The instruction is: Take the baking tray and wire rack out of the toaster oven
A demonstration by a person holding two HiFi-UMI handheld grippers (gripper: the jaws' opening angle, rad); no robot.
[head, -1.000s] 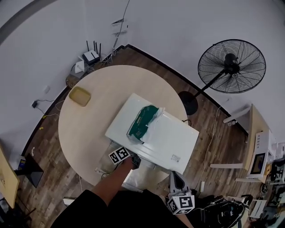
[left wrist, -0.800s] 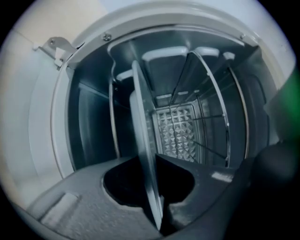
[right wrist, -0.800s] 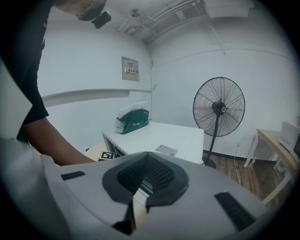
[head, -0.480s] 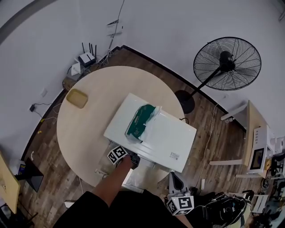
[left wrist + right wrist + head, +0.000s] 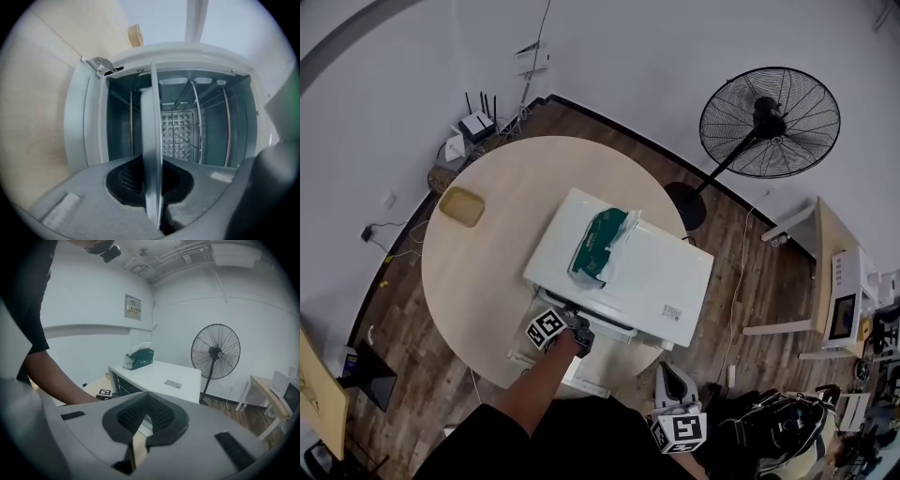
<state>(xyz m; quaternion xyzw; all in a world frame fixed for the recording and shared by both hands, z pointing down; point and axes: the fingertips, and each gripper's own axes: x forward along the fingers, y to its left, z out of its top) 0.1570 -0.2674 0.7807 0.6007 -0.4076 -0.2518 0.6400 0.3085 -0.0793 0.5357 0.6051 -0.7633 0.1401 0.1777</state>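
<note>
Left gripper (image 5: 153, 187) jaws just closed, now clamped on near rim of thin grey metal baking tray (image 5: 151, 140). Tray lies in white boxy toaster oven (image 5: 628, 281), running straight away from jaws; steel wire rack (image 5: 193, 117) also inside. Right gripper (image 5: 143, 420) pinched together, empty, farther off.

No print I can read, small label (image 5: 672, 312) on the toaster oven (image 5: 642, 267) top, near right, too fine, wall notice (image 5: 133, 307) far left blurred, square markers (image 5: 547, 328) on my cubes, patterns only.
</note>
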